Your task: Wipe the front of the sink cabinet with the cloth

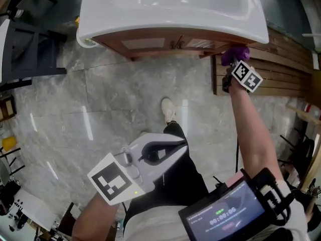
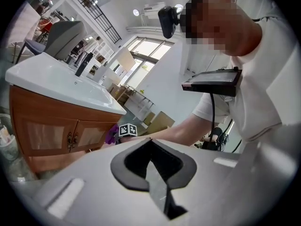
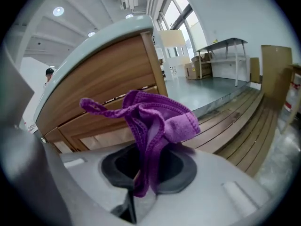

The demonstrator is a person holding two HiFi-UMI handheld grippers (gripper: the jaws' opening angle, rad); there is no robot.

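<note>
Clearly the cloth (image 3: 155, 121) is in hand: the right gripper (image 3: 141, 187) is clamped on its lower part, and the rest stands bunched and loose just above and ahead of the jaws. Straight ahead of this gripper, very close, is the wooden cabinet (image 3: 103, 88) under the white sink (image 1: 170, 9). From the head view the cloth sits at the cabinet's right end, up under the sink's rim, with the two doors stretching away to the gripper's left. Whether the cloth is pressed on the wood or just short of it cannot be told from any view. The left gripper (image 1: 183, 145) has its jaws together on nothing and hangs low, well apart from the cabinet, taking no part. As for progress, the pick-up seems done and the wiping looks to be at one end of its run; the wood shows no streaks or damp marks, so how much has been covered cannot be judged. By this reading, the whole front to the left of the right gripper, both door panels and the handles between them, may be left to wipe.
</note>
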